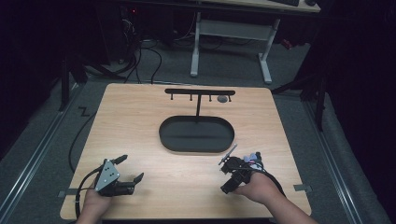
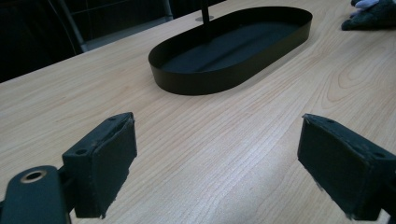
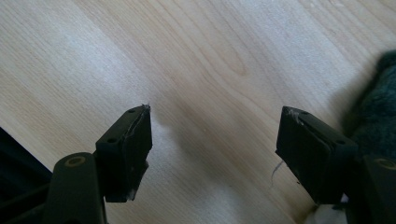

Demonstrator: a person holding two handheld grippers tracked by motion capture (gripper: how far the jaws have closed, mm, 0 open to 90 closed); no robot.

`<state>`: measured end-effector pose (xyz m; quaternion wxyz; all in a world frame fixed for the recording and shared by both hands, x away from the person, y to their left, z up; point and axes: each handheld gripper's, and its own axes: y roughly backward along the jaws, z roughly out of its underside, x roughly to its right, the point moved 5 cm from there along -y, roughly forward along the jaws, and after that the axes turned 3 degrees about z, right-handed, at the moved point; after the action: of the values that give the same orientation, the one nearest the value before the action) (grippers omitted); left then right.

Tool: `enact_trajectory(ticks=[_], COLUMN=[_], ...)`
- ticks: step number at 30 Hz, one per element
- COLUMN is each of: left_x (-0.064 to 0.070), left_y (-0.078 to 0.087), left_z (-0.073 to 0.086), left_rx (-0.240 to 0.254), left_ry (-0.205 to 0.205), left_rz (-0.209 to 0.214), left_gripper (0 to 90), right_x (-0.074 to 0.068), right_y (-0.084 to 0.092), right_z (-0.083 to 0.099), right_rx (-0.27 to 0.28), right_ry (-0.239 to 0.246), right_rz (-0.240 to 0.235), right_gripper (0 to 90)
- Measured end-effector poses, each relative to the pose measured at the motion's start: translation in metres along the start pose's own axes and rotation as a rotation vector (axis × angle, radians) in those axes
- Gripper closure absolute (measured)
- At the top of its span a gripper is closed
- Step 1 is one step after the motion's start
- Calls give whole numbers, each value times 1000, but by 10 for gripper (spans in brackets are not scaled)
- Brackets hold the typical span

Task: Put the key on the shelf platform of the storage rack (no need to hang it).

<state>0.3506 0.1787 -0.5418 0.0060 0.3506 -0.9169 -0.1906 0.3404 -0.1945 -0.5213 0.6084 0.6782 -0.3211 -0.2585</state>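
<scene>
My left gripper (image 1: 132, 168) rests low over the near left of the wooden table (image 1: 140, 121), open, with bare wood between its pads (image 2: 217, 121). My right gripper (image 1: 226, 171) is at the near right, tipped down at the tabletop; its jaws stand apart with nothing between them (image 3: 217, 114). A dark grey fuzzy thing (image 1: 252, 157) with pale and purple bits lies right beside it, at the right edge of the right gripper view (image 3: 380, 107) and far off in the left gripper view (image 2: 373, 11).
A black oval tray (image 1: 163, 135) sits mid-table, and a T-shaped rack (image 1: 198, 92) with small hooks rises from it. A small grey item (image 1: 223, 99) hangs near the rack's right end. A white desk frame (image 1: 229, 32) stands on the floor beyond.
</scene>
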Motion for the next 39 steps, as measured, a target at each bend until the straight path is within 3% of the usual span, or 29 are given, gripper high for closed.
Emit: enact_trajectory(ticks=[7, 10, 11, 12, 13, 14, 19, 20, 29, 39], left_x=[1, 1, 1, 1, 1, 2, 2, 2, 2, 2], left_y=[1, 0, 0, 0, 0, -1, -1, -1, -2, -2], left_z=[0, 1, 1, 1, 1, 1, 1, 1, 2, 2], left_rx=[-4, -4, -5, -6, -8, -7, -7, -7, -13, -15], left_ry=[0, 3, 4, 4, 3, 6, 5, 4, 4, 3], left_rz=[5, 8, 10, 12, 13, 14, 13, 13, 16, 16], left_gripper=[124, 128, 132, 132, 133, 133, 133, 133, 133, 133], right_x=[8, 14, 18, 18, 22, 30, 46, 54, 72, 74], right_y=[14, 22, 29, 29, 31, 37, 46, 47, 43, 23], right_z=[-1, 0, 3, 3, 4, 8, 16, 21, 38, 53], right_rx=[15, 31, 26, 26, 38, 39, 52, 47, 30, 8], right_ry=[-4, -29, -75, -75, -51, -77, -116, -145, -204, -233], right_rz=[26, 38, 49, 49, 57, 70, 117, 123, 131, 105], right_gripper=[237, 223, 209, 209, 197, 168, 121, 106, 91, 112])
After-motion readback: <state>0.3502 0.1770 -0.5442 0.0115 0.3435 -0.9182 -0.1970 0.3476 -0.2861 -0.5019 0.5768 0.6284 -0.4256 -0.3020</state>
